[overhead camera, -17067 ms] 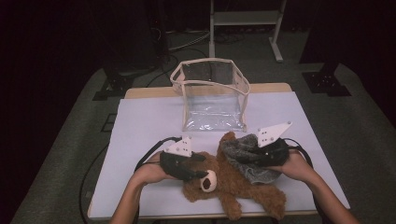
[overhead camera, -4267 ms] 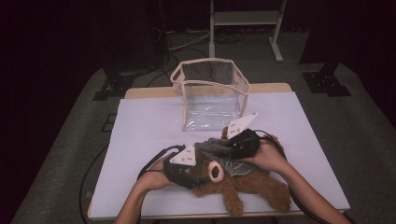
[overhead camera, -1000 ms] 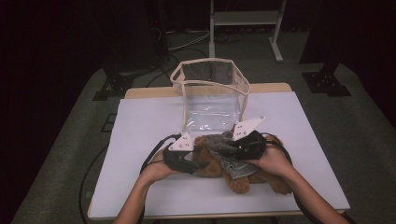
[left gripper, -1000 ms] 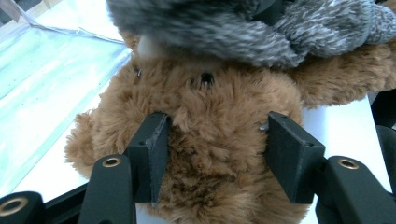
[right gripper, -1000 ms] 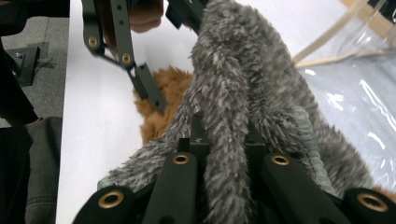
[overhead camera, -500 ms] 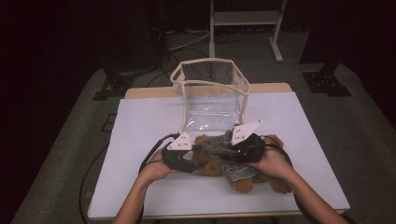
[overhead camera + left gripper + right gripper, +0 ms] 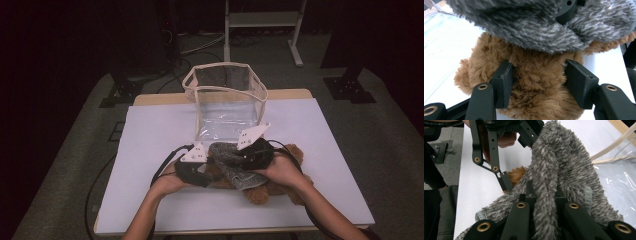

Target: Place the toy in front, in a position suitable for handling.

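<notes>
A brown teddy bear (image 7: pixel 272 187) lies on the white table (image 7: pixel 150 145) near the front edge. A grey fuzzy garment (image 7: pixel 227 162) is draped over its upper part. My left gripper (image 7: pixel 211 174) comes in from the left and is shut on the bear's brown body (image 7: pixel 536 82), with a pad pressed into the fur on each side. My right gripper (image 7: pixel 235 157) reaches in from the right and is shut on a fold of the grey garment (image 7: pixel 564 170), holding it above the bear. The left gripper's black linkage (image 7: pixel 490 155) shows in the right gripper view.
A clear plastic bag with a beige rim (image 7: pixel 225 85) stands open just beyond the bear at the table's middle back. Cables (image 7: pixel 165 167) trail from both grippers. Bare table lies to the left and right of the hands.
Over the last second the right gripper has carried the grey garment a little leftward over the bear. The left gripper has kept its hold on the bear, almost still.
</notes>
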The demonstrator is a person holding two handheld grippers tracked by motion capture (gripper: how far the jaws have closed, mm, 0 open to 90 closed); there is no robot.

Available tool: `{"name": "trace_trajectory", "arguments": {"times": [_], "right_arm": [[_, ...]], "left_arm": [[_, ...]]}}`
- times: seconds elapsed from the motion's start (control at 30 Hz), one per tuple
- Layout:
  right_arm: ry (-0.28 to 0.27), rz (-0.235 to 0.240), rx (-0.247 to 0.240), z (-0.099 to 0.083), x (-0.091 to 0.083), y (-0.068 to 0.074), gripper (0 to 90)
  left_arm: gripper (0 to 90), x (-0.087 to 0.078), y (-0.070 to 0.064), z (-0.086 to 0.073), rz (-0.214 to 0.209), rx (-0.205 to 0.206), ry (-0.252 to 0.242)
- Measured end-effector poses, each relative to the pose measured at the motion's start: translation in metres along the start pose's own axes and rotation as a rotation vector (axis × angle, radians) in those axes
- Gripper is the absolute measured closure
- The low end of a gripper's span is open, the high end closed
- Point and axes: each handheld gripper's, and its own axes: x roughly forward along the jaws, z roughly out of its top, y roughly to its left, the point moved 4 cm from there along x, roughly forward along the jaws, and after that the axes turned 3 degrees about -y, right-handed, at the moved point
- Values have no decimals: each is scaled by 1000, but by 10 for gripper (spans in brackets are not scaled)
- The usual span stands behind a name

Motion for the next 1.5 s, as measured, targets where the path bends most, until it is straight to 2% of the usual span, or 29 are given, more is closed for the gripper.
{"name": "trace_trajectory", "arguments": {"times": [0.1,0.17,0.3,0.37,0.47,0.53,0.6,0.63,0.77,0.9,1.0,1.13,1.17,1.23,1.37,1.5], "right_arm": [[-1,-7,18,-5,-6,-1,802],[5,-14,10,-8,-10,-1,802],[-22,-41,14,0,-18,-5,801],[-35,-60,16,6,-22,-13,801],[-8,-63,34,3,-19,-22,800],[3,-42,53,-2,-15,-24,800],[-8,-24,67,-5,-14,-21,801],[-8,-11,71,-6,-14,-19,800],[16,-4,33,4,-12,-15,799],[22,9,20,14,-2,-16,798],[20,27,27,10,0,-15,800],[5,59,45,1,-8,-12,801],[8,89,54,-2,-12,-9,801],[20,100,42,1,-12,-7,801],[40,97,11,13,0,-5,801],[66,100,17,19,15,-8,800]], "left_arm": [[411,-6,2,3,16,9,-6],[414,-7,3,3,15,4,-12],[419,-2,-3,2,-15,11,1],[422,-2,-6,1,-34,16,7],[426,-5,-8,1,-52,29,14],[424,-8,-7,1,-39,35,16],[420,-11,-5,2,-28,13,-16],[424,-10,-5,1,-38,14,-14],[422,-3,-11,0,-51,22,0],[423,-4,-15,-2,-61,32,3],[424,-10,-15,-2,-46,42,-3],[424,-17,-11,-5,-22,28,-6],[425,-16,-11,-6,-25,24,-6],[437,-13,-14,-8,-46,20,-4],[441,-6,-22,-9,-77,30,-12],[441,-8,-25,-10,-83,36,-10]]}}
